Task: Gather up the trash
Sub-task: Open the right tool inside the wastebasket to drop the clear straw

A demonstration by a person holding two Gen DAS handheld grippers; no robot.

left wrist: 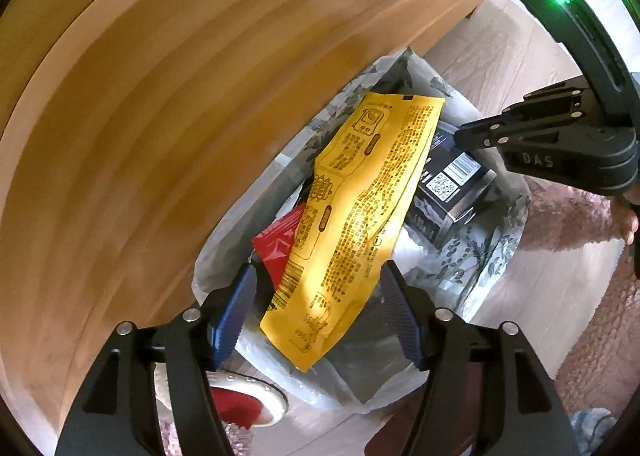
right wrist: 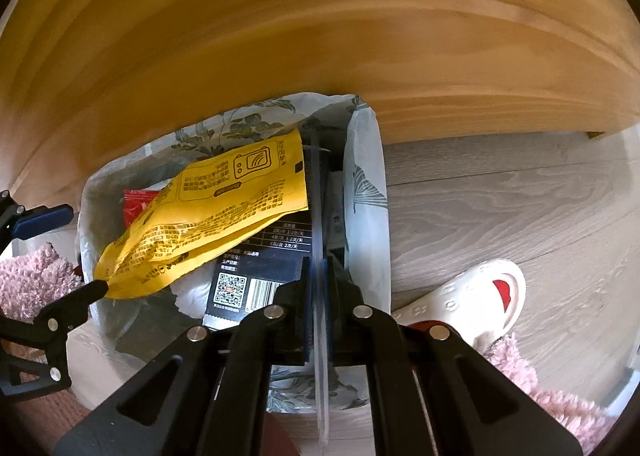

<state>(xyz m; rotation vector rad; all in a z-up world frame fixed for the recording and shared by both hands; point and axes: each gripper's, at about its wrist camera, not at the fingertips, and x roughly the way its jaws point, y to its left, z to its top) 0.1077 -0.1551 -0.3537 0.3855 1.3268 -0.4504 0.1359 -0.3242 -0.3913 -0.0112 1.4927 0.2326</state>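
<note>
A trash bin lined with a leaf-print plastic bag [left wrist: 484, 256] [right wrist: 368, 191] stands on the floor beside a wooden cabinet. In it lie a yellow printed pouch [left wrist: 360, 215] [right wrist: 216, 223], a red wrapper [left wrist: 276, 244] [right wrist: 136, 201] and a black box with a QR code [left wrist: 452, 183] [right wrist: 248, 284]. My left gripper [left wrist: 316, 316] is open above the bin, its blue pads [left wrist: 232, 316] either side of the pouch's lower end, apart from it. My right gripper [right wrist: 318, 296] is shut on a thin clear plastic strip [right wrist: 320, 376] over the bin; it also shows in the left wrist view [left wrist: 464, 133].
The wooden cabinet side [left wrist: 160, 115] [right wrist: 320, 35] rises right behind the bin. Grey wood floor [right wrist: 500, 207] lies to the right. A white slipper with a red mark [right wrist: 480, 296] [left wrist: 248, 400] and pink fuzzy trousers [left wrist: 592, 296] [right wrist: 32, 280] stand close to the bin.
</note>
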